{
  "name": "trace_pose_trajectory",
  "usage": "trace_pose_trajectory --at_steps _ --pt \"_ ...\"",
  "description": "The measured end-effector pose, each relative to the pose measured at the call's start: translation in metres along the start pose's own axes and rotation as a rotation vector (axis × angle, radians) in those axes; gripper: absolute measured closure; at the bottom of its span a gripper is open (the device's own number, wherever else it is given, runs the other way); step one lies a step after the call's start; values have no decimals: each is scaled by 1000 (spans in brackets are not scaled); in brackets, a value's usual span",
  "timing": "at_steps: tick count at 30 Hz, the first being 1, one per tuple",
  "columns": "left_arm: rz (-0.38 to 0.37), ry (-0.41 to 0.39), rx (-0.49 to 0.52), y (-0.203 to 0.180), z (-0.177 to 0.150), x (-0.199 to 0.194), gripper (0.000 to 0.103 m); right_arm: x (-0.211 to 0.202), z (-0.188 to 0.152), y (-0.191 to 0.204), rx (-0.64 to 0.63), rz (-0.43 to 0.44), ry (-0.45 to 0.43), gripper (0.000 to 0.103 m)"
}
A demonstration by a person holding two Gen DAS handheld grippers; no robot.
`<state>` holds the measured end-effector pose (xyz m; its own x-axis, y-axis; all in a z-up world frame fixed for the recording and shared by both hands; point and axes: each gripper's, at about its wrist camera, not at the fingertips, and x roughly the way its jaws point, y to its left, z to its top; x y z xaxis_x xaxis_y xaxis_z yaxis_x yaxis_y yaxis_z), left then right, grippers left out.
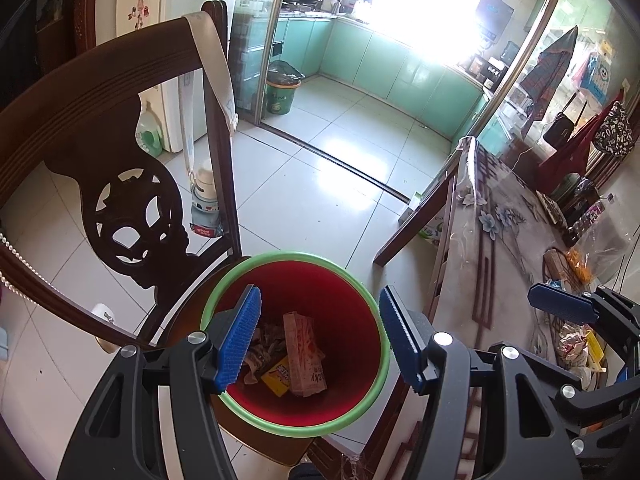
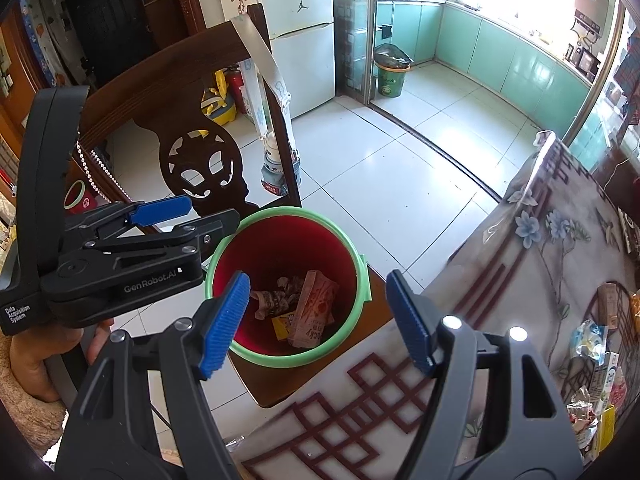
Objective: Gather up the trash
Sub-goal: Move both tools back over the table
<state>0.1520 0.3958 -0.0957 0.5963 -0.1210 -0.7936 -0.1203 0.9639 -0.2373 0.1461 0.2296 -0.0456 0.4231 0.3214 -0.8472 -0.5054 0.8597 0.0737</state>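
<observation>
Hovering above the red bin (image 1: 348, 304) on a chair seat (image 2: 376, 300), left gripper (image 1: 320, 340) and right gripper (image 2: 316, 320) hold their jaws apart, empty. Trash: a carton (image 1: 304, 354) and wrappers (image 1: 264, 346) lie inside the bin; more wrappers (image 2: 596, 360) lie on the table (image 2: 500, 320) beside it.

Carved dark wooden chair (image 1: 120, 208) with hanging flask (image 1: 205, 204), white fridge (image 2: 298, 28), green kitchen bin (image 1: 282, 94), teal cabinets (image 1: 384, 64), pale tiled floor (image 1: 320, 184).
</observation>
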Motion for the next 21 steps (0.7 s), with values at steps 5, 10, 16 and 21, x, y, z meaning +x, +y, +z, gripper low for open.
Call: trace_pose_trajectory --at_steps 5,10,16,21 --pt "12 -9 23 -9 0 -7 44 0 -3 -7 18 -4 4 34" --pt "23 -23 45 -20 5 -16 44 -2 -9 -16 39 -7 2 33" --pt "32 -60 103 -38 10 -30 44 -2 -26 -38 82 -40 30 31" --pt "54 -83 166 -55 8 -37 44 -6 -44 -62 127 -79 50 31"
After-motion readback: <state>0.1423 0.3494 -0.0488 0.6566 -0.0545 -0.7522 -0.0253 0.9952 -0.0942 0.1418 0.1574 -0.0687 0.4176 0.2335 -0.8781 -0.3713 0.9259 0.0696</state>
